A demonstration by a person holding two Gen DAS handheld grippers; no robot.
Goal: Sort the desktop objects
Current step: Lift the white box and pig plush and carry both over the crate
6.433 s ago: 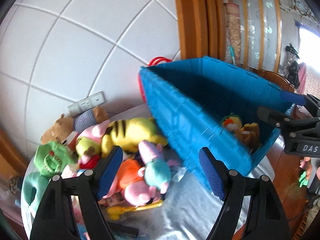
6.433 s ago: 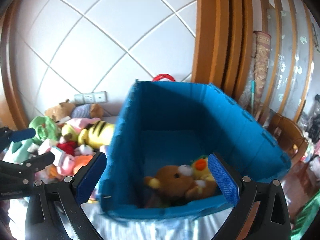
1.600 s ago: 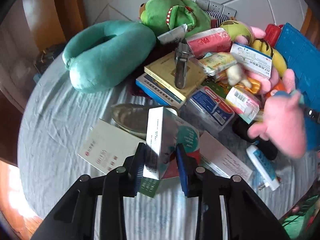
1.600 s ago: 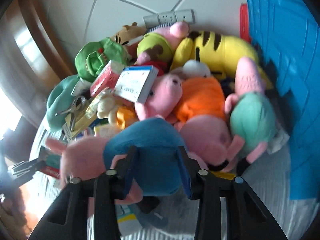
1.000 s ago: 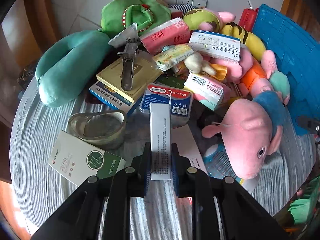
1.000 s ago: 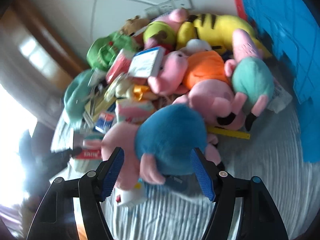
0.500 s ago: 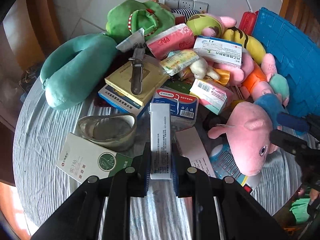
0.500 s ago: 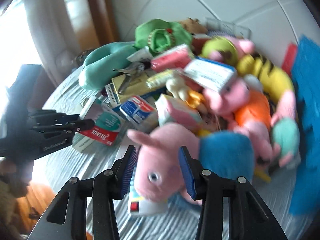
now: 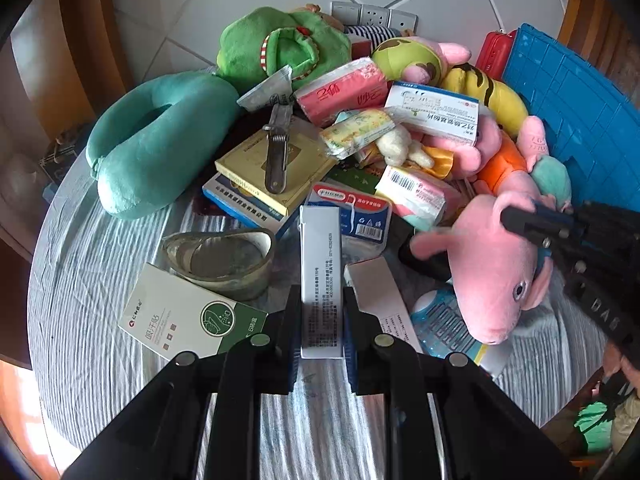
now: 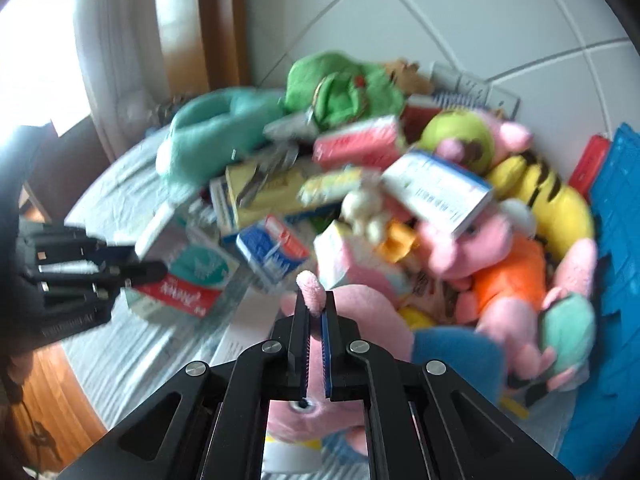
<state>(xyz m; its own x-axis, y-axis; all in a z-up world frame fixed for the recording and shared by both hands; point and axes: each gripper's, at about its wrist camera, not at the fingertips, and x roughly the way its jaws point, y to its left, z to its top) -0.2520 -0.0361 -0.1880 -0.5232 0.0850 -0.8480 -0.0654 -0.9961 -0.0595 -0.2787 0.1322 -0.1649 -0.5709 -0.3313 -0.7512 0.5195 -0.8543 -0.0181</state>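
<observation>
Pink plush everywhere in this pile, and the right gripper (image 10: pixel 314 312) has its two fingers pinched nearly together on one ear of the pink pig plush (image 9: pixel 490 276), whose head hangs just under the tool; in the left wrist view that same gripper (image 9: pixel 520 220) reaches in from the right edge. The left gripper (image 9: pixel 321 308) is squeezed onto a narrow white box (image 9: pixel 321 276) standing on edge between its blue pads, printed side facing the camera, above the grey striped tablecloth (image 9: pixel 92 280). Just left of those fingers lies a white and green box (image 9: pixel 188 316), and a bit ahead of it a shallow grey dish (image 9: pixel 220 256). Straight ahead of the held box is a red and white floss pack (image 9: pixel 356 212), with a yellow book (image 9: pixel 276 164) beyond that and a metal clip (image 9: pixel 276 148) lying on top. Far ahead on the left sits a teal neck pillow (image 9: pixel 152 140), with a green plush (image 9: pixel 280 44) behind it. Off to the right of the left tool there's the blue crate (image 9: pixel 576 112), standing right beside the plush heap. The right wrist view is pretty blurry, so small print is unreadable.
</observation>
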